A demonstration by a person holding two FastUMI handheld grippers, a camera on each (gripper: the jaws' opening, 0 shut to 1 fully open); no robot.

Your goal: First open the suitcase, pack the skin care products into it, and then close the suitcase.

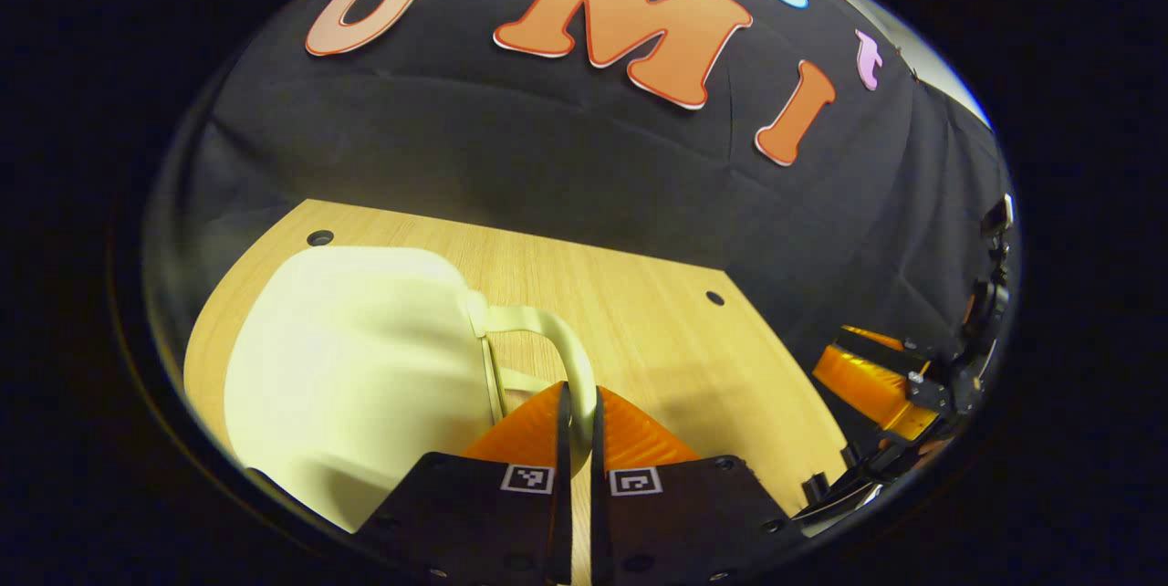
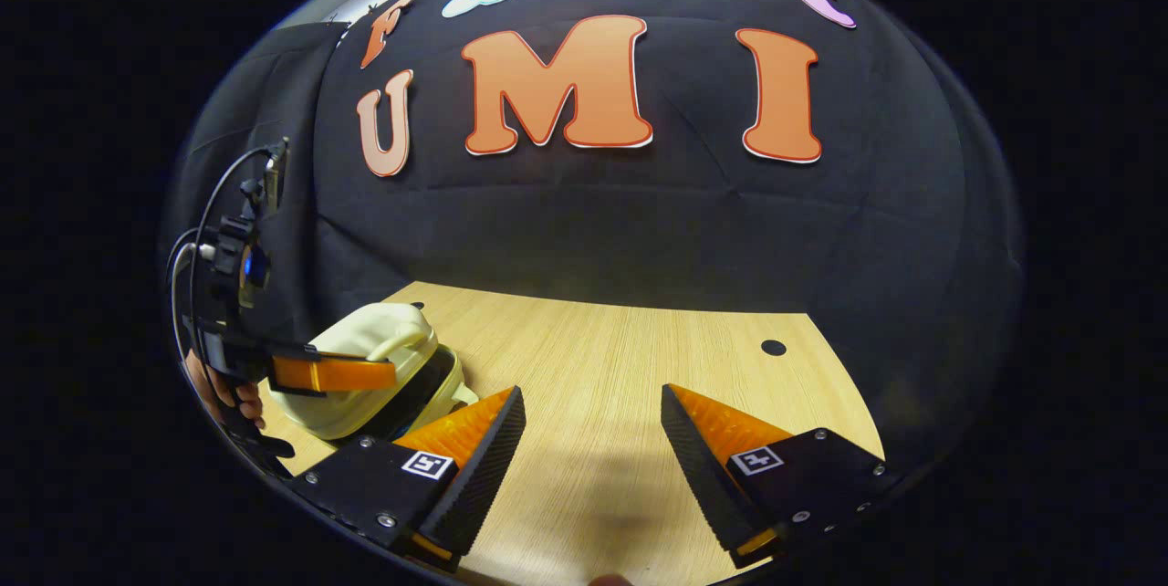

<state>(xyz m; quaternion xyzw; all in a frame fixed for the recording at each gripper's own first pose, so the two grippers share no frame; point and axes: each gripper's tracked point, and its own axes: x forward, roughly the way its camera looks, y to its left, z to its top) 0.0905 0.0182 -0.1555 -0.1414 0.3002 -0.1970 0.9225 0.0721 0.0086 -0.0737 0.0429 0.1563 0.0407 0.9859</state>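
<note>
A small cream suitcase (image 1: 356,367) lies on the wooden table (image 1: 639,294) at the left of the left gripper view. Its looped handle (image 1: 538,326) runs down between my left gripper's fingertips, and the left gripper (image 1: 577,403) is shut on that handle. In the right gripper view the suitcase (image 2: 365,358) sits at the far left, with a dark gap between its lid and base. The left gripper (image 2: 333,373) reaches across its handle there. My right gripper (image 2: 593,426) hovers open over bare table (image 2: 620,358), apart from the suitcase, nothing between its fingers.
The booth's black cloth wall closes off the back of the table. Small round holes (image 1: 714,298) (image 2: 773,347) mark the tabletop's rear corners. A hand (image 2: 219,394) holds the left gripper at the left edge. The right gripper (image 1: 876,385) shows beyond the table's right side.
</note>
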